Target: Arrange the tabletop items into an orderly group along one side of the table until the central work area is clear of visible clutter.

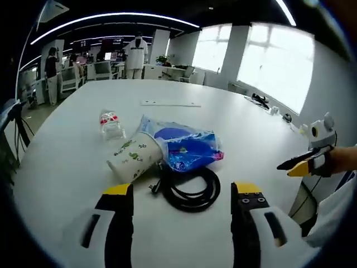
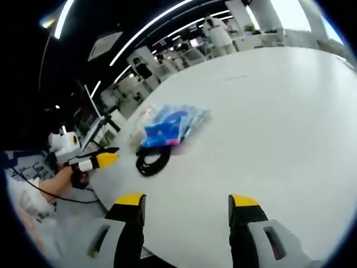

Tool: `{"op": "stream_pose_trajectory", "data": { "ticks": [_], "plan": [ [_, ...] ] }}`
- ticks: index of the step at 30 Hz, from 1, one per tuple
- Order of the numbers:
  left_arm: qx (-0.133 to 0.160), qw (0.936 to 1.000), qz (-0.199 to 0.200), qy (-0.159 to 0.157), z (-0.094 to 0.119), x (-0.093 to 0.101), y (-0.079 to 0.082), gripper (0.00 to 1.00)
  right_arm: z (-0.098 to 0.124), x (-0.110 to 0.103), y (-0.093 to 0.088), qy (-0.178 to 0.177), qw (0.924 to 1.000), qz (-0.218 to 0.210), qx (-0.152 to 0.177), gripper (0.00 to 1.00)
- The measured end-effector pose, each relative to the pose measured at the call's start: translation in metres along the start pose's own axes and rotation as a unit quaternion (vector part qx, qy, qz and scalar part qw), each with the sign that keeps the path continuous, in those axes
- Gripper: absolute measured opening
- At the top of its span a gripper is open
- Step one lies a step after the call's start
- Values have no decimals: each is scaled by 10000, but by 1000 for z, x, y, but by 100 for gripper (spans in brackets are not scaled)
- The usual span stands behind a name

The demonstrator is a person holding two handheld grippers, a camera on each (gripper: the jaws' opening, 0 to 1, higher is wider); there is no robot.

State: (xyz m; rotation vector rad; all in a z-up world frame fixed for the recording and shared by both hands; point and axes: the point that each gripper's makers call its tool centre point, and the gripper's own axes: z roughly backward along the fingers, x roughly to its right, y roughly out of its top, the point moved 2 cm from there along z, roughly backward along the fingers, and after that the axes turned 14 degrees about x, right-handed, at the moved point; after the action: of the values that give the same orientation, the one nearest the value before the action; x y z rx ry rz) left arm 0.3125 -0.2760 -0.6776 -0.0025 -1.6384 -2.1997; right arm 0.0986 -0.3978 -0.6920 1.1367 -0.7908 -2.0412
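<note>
The left gripper view looks low across the white table (image 1: 72, 162) toward the office, near the coiled black cable (image 1: 192, 190) and blue bag (image 1: 187, 146). The right gripper view faces the same cluster from the opposite edge (farther off, rolled), sharing cable (image 2: 152, 159) and bag (image 2: 167, 125).

My white surface (image 1: 262, 139) sits in an open office — bright windows (image 1: 273, 61) to one side, ceiling light strips (image 1: 111, 17), desks (image 1: 167, 71) beyond.

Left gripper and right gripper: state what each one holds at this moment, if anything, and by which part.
Nothing is held. The left gripper and right gripper both have open, empty jaws above the table.
</note>
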Motion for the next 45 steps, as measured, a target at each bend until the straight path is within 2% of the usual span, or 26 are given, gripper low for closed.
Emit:
{"op": "stream_pose_trajectory", "data": {
  "ticks": [8,11,13,17,24,28,29,31,33,45],
  "plan": [
    [-88,9997,209,98,-19,-2,-1,56,-22,-7,21,75,9999,9,156,55],
    [-140,9994,313,53,-24,0,-1,49,-31,-12,26,120,9997,-57,208,49],
    [-99,9993,361,70,-29,0,0,49,-38,-16,28,180,9995,-110,215,45],
    [-125,9987,468,174,-35,-4,-2,45,-53,-21,32,232,9996,-1,162,43],
    [-69,9976,636,268,-52,-6,-1,40,-78,-28,40,273,9996,-65,104,38],
    [-120,9968,725,309,-62,-6,0,33,-95,-30,41,298,9995,56,13,34],
    [-101,9971,710,265,-65,-3,1,32,-98,-30,40,290,9996,57,-11,34],
    [-271,9991,271,172,-71,0,1,29,-106,-29,39,258,9996,17,-58,33],
    [-420,9984,147,343,-75,-3,-2,27,-115,-27,38,224,9997,-61,-111,33],
    [-588,9965,294,523,-83,-8,-10,11,-145,-20,38,119,9996,-53,-265,26]
  ]
}}
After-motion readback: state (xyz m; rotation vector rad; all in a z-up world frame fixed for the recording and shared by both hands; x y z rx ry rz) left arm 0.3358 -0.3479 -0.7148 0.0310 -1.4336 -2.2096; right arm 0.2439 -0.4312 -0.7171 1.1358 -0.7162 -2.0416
